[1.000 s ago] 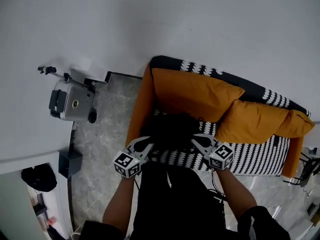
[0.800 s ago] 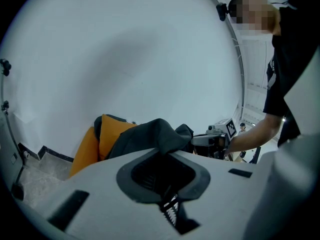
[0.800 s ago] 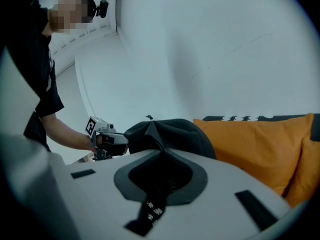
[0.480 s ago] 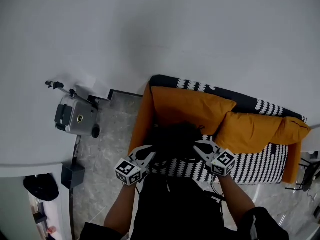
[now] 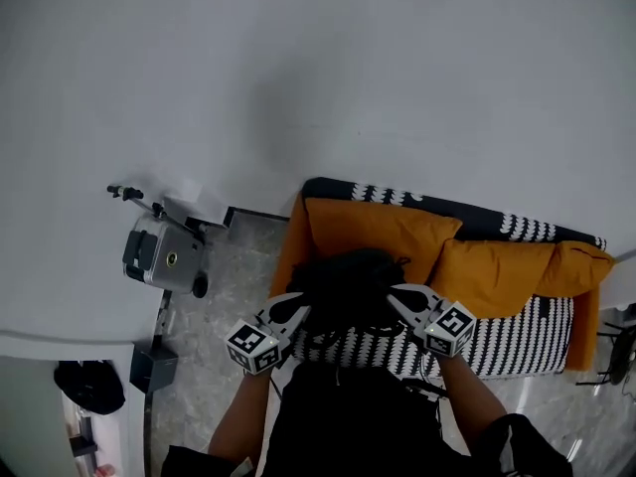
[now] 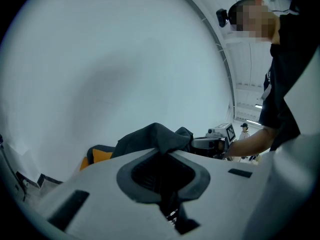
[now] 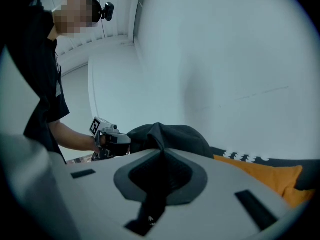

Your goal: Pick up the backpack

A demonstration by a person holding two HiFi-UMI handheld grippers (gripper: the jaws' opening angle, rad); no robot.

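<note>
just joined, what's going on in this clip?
A person holds a gripper in each hand. The left gripper and right gripper are each shut on fabric of the black backpack, one on either side. It hangs between them over the striped sofa, in front of the orange cushions.

One backpack (image 5: 348,284) is counted, and two grippers: the left gripper (image 5: 295,304) and the right gripper (image 5: 397,294). One black-and-white patterned sofa (image 5: 517,321) is seen, with three orange cushions (image 5: 373,229) on it. One silver suitcase (image 5: 159,256) and one black box (image 5: 152,368) are also counted.
</note>
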